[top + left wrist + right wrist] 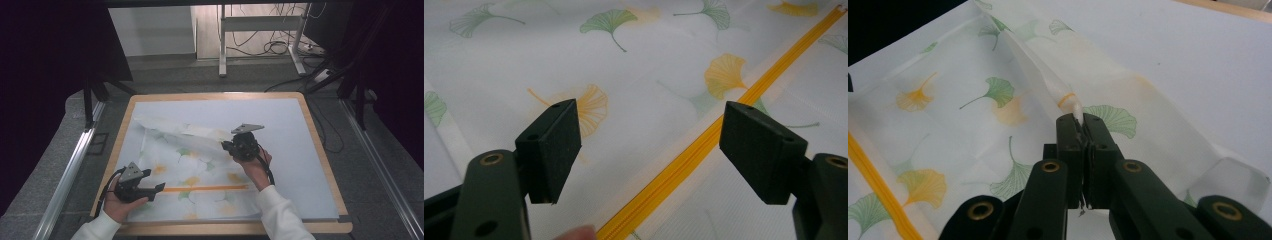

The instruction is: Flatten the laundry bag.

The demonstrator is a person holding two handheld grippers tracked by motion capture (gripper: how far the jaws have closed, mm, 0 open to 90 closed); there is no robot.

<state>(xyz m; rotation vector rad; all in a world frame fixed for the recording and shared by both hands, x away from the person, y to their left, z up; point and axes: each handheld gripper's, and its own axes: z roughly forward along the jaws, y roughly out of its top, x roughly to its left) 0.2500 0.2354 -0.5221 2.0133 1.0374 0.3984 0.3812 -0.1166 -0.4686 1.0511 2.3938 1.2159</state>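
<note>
A white see-through bag point(190, 170) printed with green and yellow ginkgo leaves lies flat on the mat, an orange zipper point(205, 188) running across its near part. My right gripper point(226, 145) is shut on a bunched edge of the bag point(948, 120) and holds that flap lifted and folded over toward the middle; in the right gripper view point(1080, 121) the pinched fabric sticks out past the tips. My left gripper point(159, 188) hovers at the bag's near left, open, with the zipper point(704, 145) running between its pads point(556, 145) and nothing gripped.
A pale blue mat point(300, 150) covers a wooden tabletop point(215, 95); its right half is bare. Beyond the table are a grey floor, a desk frame point(222, 45) and cables. Metal rails run along both sides.
</note>
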